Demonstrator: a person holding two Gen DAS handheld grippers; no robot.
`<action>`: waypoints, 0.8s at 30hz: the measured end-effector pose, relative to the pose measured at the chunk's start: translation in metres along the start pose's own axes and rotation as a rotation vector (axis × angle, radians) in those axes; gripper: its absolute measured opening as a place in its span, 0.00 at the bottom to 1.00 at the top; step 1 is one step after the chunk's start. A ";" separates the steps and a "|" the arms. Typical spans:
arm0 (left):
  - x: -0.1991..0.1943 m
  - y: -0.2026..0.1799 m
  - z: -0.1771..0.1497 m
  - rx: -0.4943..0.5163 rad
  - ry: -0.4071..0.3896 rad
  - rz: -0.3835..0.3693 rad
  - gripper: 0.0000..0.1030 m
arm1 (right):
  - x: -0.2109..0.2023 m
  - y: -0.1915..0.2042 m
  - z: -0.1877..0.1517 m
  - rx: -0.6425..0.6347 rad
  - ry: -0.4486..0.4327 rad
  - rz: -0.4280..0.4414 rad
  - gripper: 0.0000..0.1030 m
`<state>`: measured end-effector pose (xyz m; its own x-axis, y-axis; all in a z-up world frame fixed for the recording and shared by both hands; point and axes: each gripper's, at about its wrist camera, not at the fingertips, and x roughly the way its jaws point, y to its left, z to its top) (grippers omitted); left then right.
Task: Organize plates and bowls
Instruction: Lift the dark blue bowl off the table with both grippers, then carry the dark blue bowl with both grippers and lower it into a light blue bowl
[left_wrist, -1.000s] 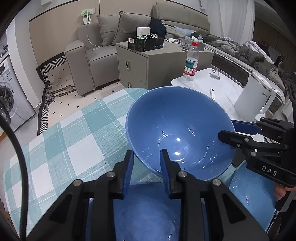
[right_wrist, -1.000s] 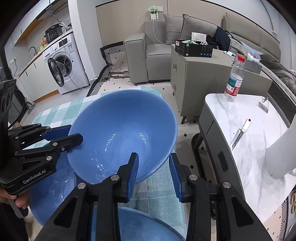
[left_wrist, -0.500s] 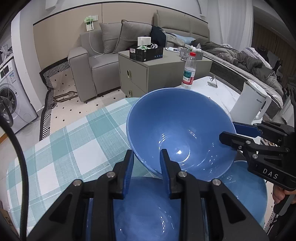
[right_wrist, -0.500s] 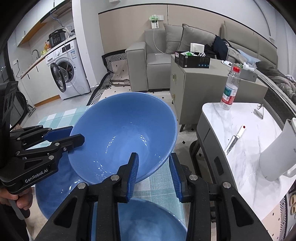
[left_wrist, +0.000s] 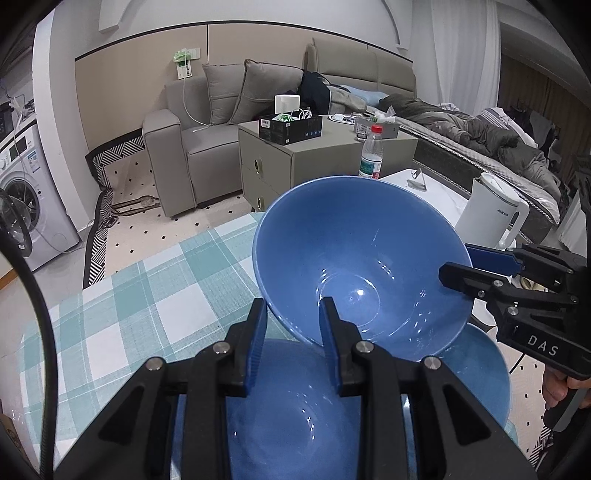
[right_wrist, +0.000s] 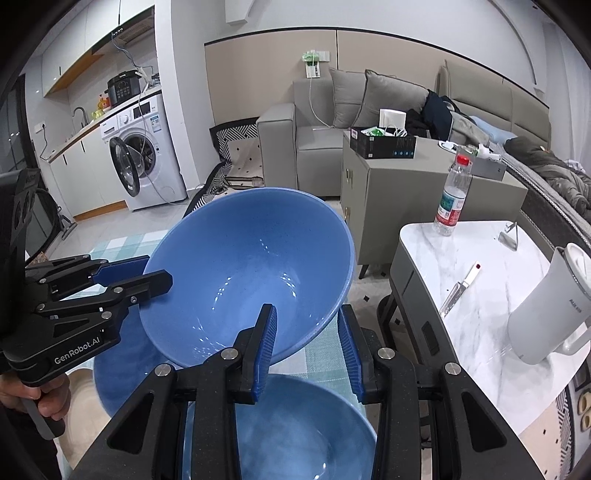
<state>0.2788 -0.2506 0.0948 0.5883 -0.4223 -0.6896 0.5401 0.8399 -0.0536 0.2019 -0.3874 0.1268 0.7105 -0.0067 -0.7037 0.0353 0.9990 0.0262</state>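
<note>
Checked tabletop (left_wrist: 140, 314): both tongs are gripping 1 blue bowl (left_wrist: 354, 258).
Left tongs (left_wrist: 291, 332) and right tongs (right_wrist: 306, 343) are pinching its rim above 2 blue dishes, probably plates (left_wrist: 291, 413); stacking is remaining.

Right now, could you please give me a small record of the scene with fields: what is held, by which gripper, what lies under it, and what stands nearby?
held item: large glossy blue bowl, tilted, lifted off the table
left gripper: jaws shut on the bowl's near rim
right gripper: jaws shut on the bowl's rim at another spot
underneath: two more blue bowls on the teal checked tablecloth
nearby: white kettle, knife and plastic water bottle on the white marble side table
</note>
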 end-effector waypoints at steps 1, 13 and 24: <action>-0.003 0.000 -0.001 -0.001 -0.004 0.000 0.26 | -0.003 0.001 0.000 0.000 -0.004 0.001 0.34; -0.040 -0.005 -0.016 -0.004 -0.063 0.020 0.26 | -0.038 0.014 -0.011 -0.016 -0.059 0.018 0.34; -0.064 -0.008 -0.034 -0.015 -0.086 0.041 0.27 | -0.062 0.028 -0.022 -0.025 -0.085 0.037 0.34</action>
<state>0.2164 -0.2192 0.1147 0.6595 -0.4144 -0.6271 0.5058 0.8619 -0.0377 0.1433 -0.3582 0.1552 0.7684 0.0275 -0.6394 -0.0088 0.9994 0.0324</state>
